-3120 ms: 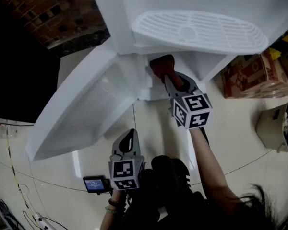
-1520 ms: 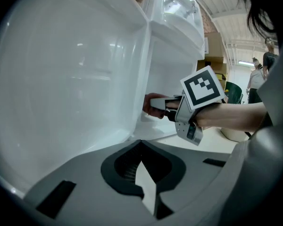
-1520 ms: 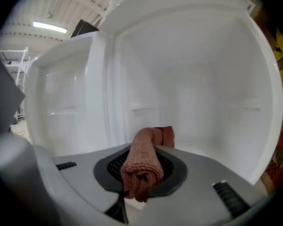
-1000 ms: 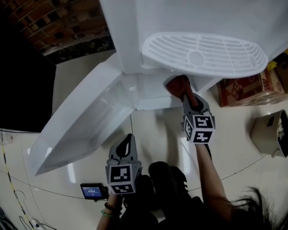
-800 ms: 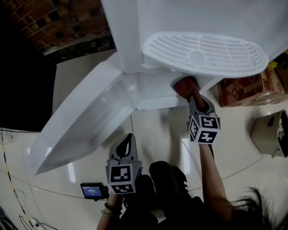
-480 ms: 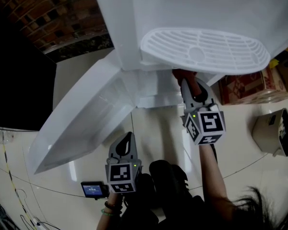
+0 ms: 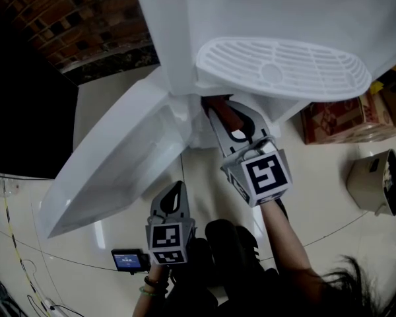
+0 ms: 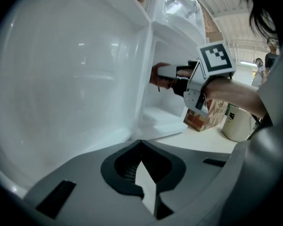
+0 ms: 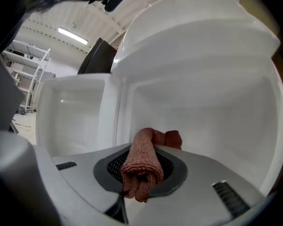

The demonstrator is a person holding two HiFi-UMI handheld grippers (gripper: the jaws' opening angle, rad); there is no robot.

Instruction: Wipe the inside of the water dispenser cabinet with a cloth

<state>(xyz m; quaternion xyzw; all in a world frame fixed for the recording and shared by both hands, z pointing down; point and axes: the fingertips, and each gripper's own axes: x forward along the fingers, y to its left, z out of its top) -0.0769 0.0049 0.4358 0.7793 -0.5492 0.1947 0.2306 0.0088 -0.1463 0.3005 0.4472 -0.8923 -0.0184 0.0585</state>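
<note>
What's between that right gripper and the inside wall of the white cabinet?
A reddish cloth, clamped in the right gripper and poking toward the cabinet wall; the right gripper view shows it.

**No legible wording in the dispenser scene**

No word, brand or number could be read with certainty. The right cube [image 7: 264, 176], on the right gripper [image 7: 226, 114], and the left cube [image 7: 167, 236], on the left gripper [image 7: 177, 191], carried black-and-white square markers, which were patterns rather than letters or figures. A cardboard box [image 7: 343, 114] on the floor bore red and dark print. It was too small and blurred to make out in either the head view or the left gripper view. A small blue-lit screen [image 7: 129, 259] showed contents too fine to read. A beige bin [image 7: 376, 177] carried a dark label, likewise illegible.
</note>
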